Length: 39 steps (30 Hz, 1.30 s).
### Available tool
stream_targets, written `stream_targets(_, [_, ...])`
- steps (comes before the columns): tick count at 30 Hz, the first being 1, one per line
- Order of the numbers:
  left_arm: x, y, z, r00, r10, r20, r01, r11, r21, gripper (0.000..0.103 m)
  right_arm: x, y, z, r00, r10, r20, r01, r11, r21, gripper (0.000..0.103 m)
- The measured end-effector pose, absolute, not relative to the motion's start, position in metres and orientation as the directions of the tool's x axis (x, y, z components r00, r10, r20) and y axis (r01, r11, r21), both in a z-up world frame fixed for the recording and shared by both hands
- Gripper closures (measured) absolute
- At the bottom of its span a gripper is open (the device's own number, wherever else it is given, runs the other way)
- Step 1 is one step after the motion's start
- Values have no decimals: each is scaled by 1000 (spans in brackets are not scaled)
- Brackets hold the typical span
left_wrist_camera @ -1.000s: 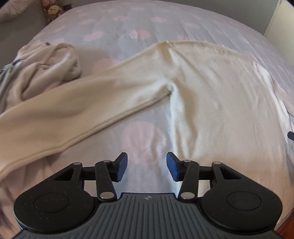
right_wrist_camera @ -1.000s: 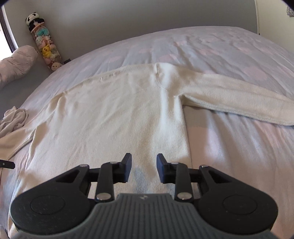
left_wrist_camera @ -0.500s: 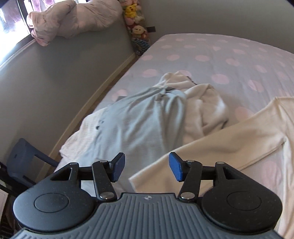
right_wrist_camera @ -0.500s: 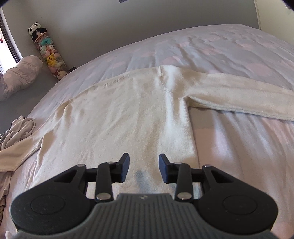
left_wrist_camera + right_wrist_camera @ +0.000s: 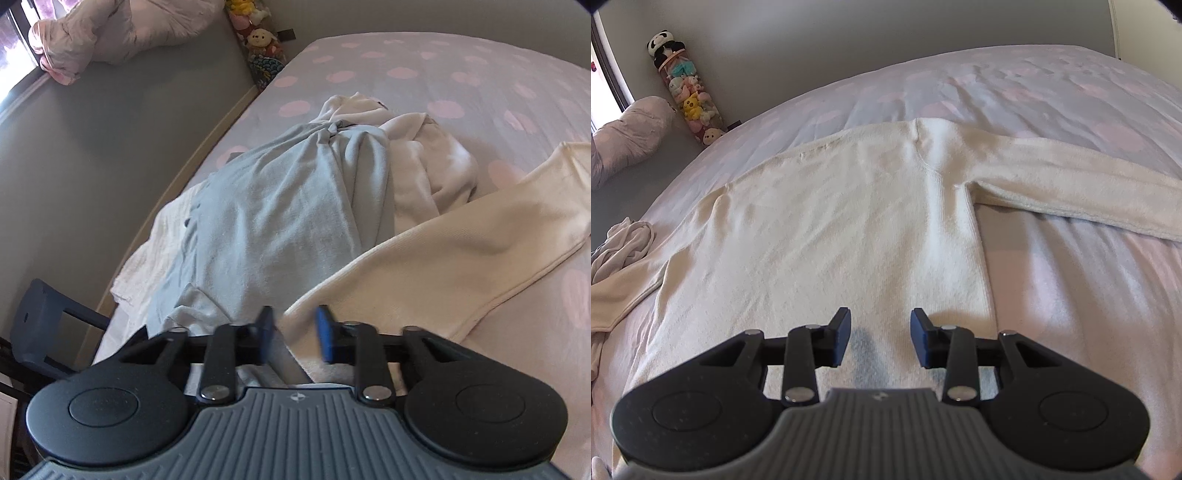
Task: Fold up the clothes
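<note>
A cream sweater [image 5: 831, 229] lies spread flat on the bed, its right sleeve [image 5: 1071, 184] stretched out to the right. My right gripper [image 5: 879, 336] hovers open just above the sweater's lower body, nothing between its fingers. In the left wrist view the sweater's left sleeve [image 5: 443, 251] runs diagonally toward me. Its cuff end lies between the fingers of my left gripper [image 5: 294, 332]. Those fingers are blurred and stand closer together than before, with a gap still showing.
A grey garment [image 5: 288, 206] and a crumpled white garment [image 5: 424, 166] are piled at the bed's left edge. The bed sheet [image 5: 480, 74] is pale with pink dots. A dark blue chair [image 5: 40, 325] stands beside the bed; plush toys [image 5: 687, 96] against the wall.
My left gripper swung left from the sweater's body to the sleeve's cuff end and its fingers narrowed around it. The right gripper opened a little wider and barely moved.
</note>
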<state>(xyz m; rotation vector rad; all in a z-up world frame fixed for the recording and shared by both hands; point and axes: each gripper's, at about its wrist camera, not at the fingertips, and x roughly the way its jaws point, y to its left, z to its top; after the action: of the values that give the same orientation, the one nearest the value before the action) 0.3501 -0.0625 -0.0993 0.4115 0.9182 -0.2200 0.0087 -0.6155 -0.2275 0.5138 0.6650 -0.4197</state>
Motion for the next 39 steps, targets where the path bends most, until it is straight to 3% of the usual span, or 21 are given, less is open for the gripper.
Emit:
stream_targets(5, [349,-69,-63,579,-128,-805,376,918,124,99,10,-616,-228,714,-203,-670,519,795,312,64])
stream_targets(12, [349,-113,27,579,-315,-752,454,890,-22,99,8,-618,-226,731,-204,-652,514,793,328,64])
stream_targets(19, [341,-211,116,546,-471,-693,571,814,-103,99,4,-622,-222,754,-209,-623,511,782,356,63])
stream_targets(25, [314,-324,159,434,-611,-662,704,688,-174,99,2,-630,-223,777,-201,-597,504,767,397,63])
stream_targets(30, [289,-425,152,332,-676,-658,786,584,-204,99,7,-636,-225,790,-192,-582,493,762,419,63])
stream_targets(39, [264,-561,54,167,-644,-746,860,466,-210,99,6,-654,-224,799,-236,-554,515,743,426,63])
